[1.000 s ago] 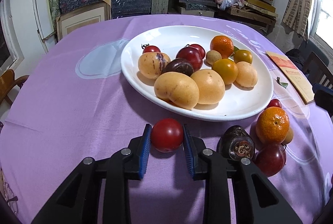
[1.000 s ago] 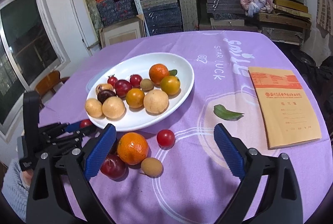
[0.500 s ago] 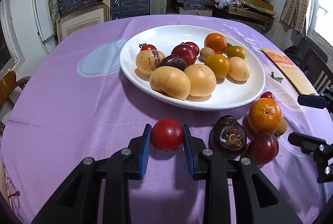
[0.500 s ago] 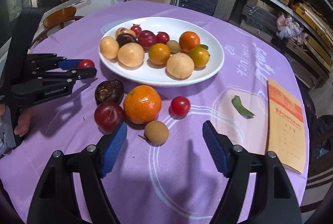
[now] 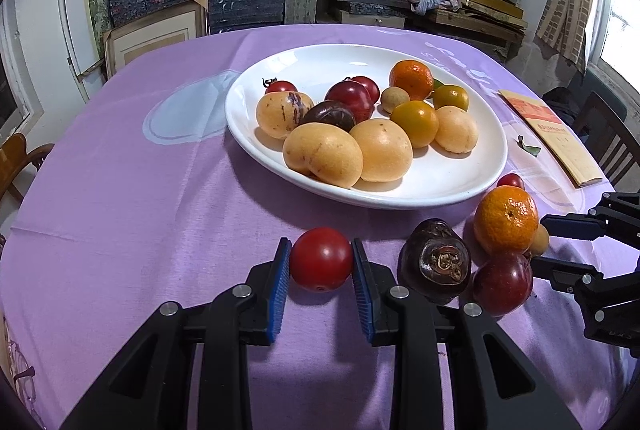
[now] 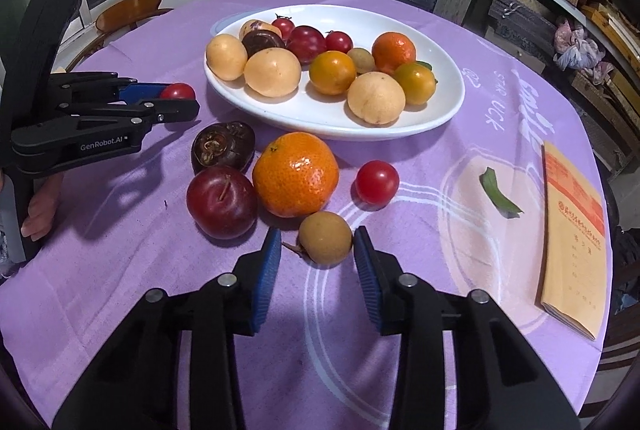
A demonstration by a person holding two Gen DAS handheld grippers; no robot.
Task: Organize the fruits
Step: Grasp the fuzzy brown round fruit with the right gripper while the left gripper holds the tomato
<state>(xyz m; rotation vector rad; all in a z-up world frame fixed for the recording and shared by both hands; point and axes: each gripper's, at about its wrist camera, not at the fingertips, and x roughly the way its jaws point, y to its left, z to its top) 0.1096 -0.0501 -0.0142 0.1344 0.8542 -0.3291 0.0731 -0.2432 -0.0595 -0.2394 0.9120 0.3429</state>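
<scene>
Two small fruits are framed between jaws, just short of the white plate (image 5: 472, 186).

Nearest, the left gripper (image 5: 321, 266) is clamped on a smooth, round red tomato (image 5: 320, 259), held just in front of the plate's near rim. The right gripper (image 6: 314, 256) is closing, its jaws narrow around a small, matte, brown longan (image 6: 325, 237) resting on the purple-clothed counter (image 6: 400, 330); the right pad seems to touch it, while a gap shows on the left. The longan lies dead ahead between the jaws, its stub stem pointing left. Beyond it, toward the plate, a dimpled tangerine (image 6: 295, 174), a glossy plum (image 6: 221, 202), a wrinkled dark fruit (image 6: 222, 146) and a cherry tomato (image 6: 377, 182) are clustered.
</scene>
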